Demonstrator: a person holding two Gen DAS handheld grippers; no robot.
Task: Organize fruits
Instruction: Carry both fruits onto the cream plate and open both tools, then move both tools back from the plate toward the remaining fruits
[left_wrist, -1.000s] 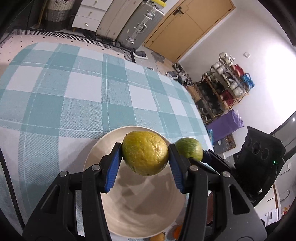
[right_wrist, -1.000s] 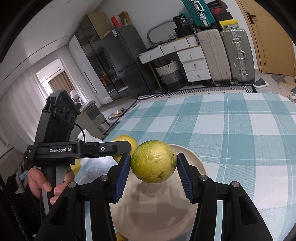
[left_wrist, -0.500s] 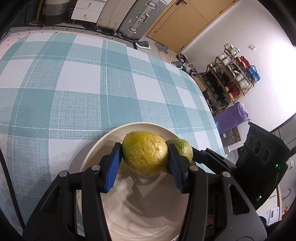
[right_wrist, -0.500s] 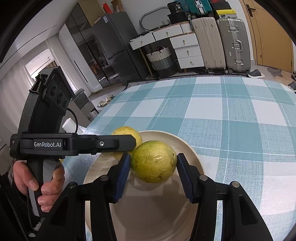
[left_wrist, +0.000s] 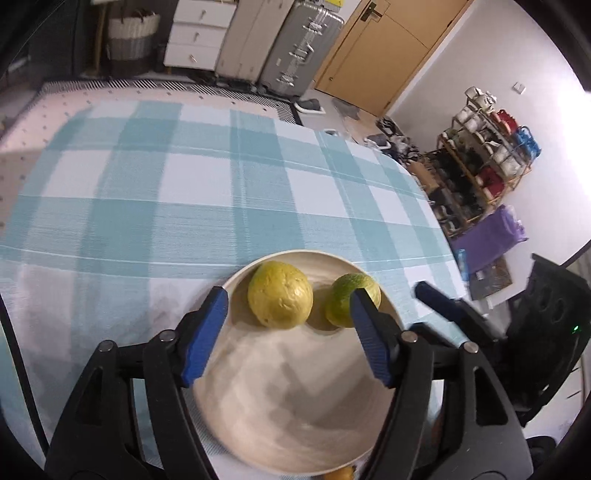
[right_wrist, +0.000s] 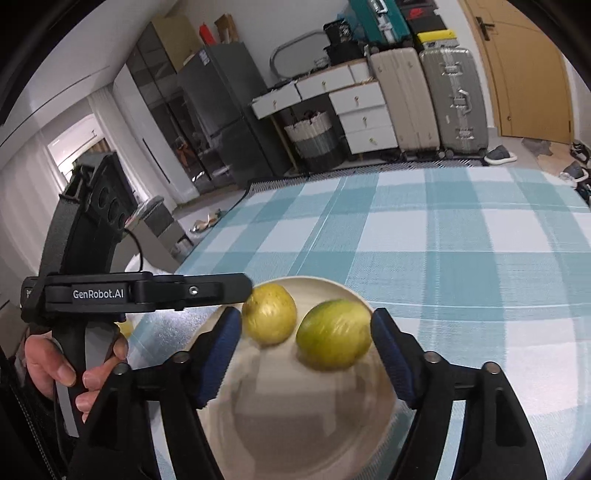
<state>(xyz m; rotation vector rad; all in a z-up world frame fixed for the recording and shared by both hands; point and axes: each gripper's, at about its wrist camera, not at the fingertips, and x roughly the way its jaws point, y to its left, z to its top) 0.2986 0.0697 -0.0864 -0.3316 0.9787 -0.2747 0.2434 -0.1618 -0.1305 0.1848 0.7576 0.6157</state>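
The left tongs (left_wrist: 288, 328) stand apart, and their jaws have just been opening; the yellow fruit (left_wrist: 280, 294) lies between the blue pads but neither pad presses on it, there is a clear gap on each side. The right tongs (right_wrist: 306, 350) are apart too, also just opened, and the green fruit (right_wrist: 334, 335) sits between their pads without being touched (its outline is a little blurred). Both fruits rest in the cream plate (left_wrist: 295, 406), on its far part, close beside each other. Both tongs point downward and forward over the near part of the plate, the left ones more steeply. The plate stands on a table with a blue and white checked cloth (left_wrist: 166, 206), near the edge of it. The right wrist view shows what the left one does not: a hand (right_wrist: 61, 363) wrapped around the black handle of the left tongs, whose arm, with white lettering on it, reaches in from the left up to the plate rim; behind is a dark fridge (right_wrist: 221, 107), white drawers (right_wrist: 362, 114) and suitcases (right_wrist: 428, 99). The left wrist view shows instead one blue pad of the right tongs just beside the plate, a shelf with shoes (left_wrist: 480, 166) by the wall, a purple bag (left_wrist: 487, 236) and a wooden door (left_wrist: 373, 55).
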